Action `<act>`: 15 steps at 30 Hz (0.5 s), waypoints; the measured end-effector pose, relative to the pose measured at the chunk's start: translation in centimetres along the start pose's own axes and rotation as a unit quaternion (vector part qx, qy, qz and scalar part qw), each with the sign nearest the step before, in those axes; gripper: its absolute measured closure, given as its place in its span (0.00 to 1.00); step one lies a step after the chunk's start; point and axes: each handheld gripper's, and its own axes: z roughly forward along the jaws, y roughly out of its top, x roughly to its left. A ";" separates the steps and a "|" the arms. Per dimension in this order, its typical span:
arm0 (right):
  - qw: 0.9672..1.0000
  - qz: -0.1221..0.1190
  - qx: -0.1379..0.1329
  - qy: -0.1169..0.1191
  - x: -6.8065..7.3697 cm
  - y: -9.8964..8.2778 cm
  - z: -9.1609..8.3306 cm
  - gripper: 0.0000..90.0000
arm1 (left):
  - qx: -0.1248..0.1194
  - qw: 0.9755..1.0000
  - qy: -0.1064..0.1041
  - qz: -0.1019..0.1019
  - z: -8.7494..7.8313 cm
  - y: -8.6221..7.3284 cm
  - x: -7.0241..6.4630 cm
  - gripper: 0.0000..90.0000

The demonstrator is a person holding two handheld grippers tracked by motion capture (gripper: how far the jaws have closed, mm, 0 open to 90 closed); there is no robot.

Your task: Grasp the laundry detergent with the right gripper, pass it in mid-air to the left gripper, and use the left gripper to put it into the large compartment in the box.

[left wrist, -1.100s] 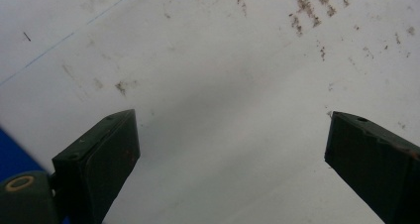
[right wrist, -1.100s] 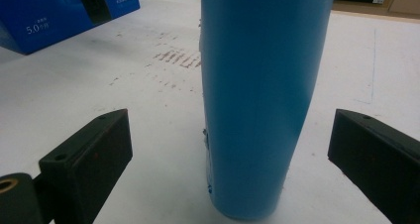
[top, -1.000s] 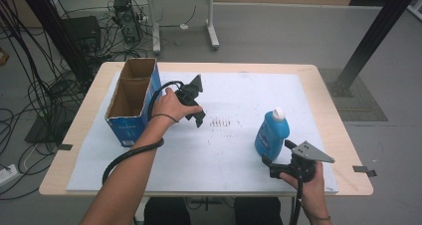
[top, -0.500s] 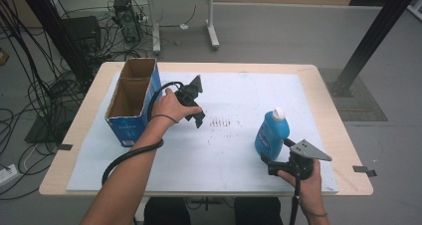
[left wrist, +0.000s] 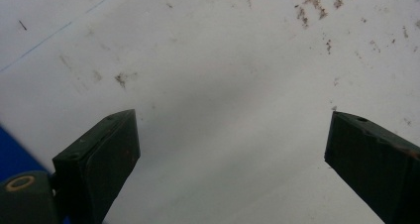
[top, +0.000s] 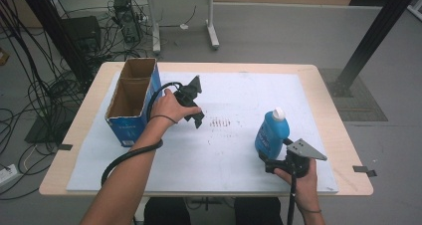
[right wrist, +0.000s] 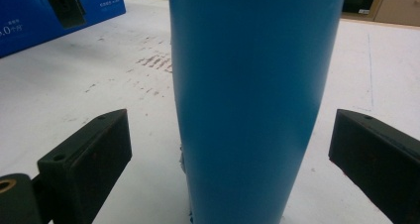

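The blue bottle [right wrist: 252, 100] is standing upright between the right gripper [top: 278, 158]'s spread jaws, untouched. The left gripper [top: 195, 109], also gaping and empty, is hovering well apart.

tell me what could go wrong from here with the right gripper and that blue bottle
1. The blue bottle stands upright between the open jaws of the right gripper, and neither jaw touches it. It looks tall and narrow, so if one jaw meets it first, it may tip.
2. The jaws sit low on the bottle, near its base. Lifted from there, the white-capped top could swing or slip.
3. The left gripper hovers open by the cardboard box; its trailing cable could snag.
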 end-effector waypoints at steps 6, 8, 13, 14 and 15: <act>1.000 0.004 -0.001 -0.003 0.0 -0.3 0.4 0.03 | 0.000 1.000 0.000 0.000 0.1 0.1 -0.1 0.08; 1.000 0.005 -0.001 -0.004 0.1 -0.3 0.6 0.03 | 0.001 1.000 -0.001 0.001 0.1 0.1 -0.1 0.08; 1.000 0.006 -0.004 -0.008 0.1 -0.4 0.9 0.03 | 0.001 1.000 -0.001 0.001 0.2 0.1 -0.1 0.08; 1.000 0.006 -0.005 -0.008 0.1 -0.4 1.0 0.03 | 0.000 1.000 -0.001 0.001 0.2 0.1 -0.1 0.08; 1.000 0.006 -0.005 -0.009 0.1 -0.4 1.0 0.03 | 0.000 1.000 -0.001 0.002 0.2 0.1 -0.1 0.08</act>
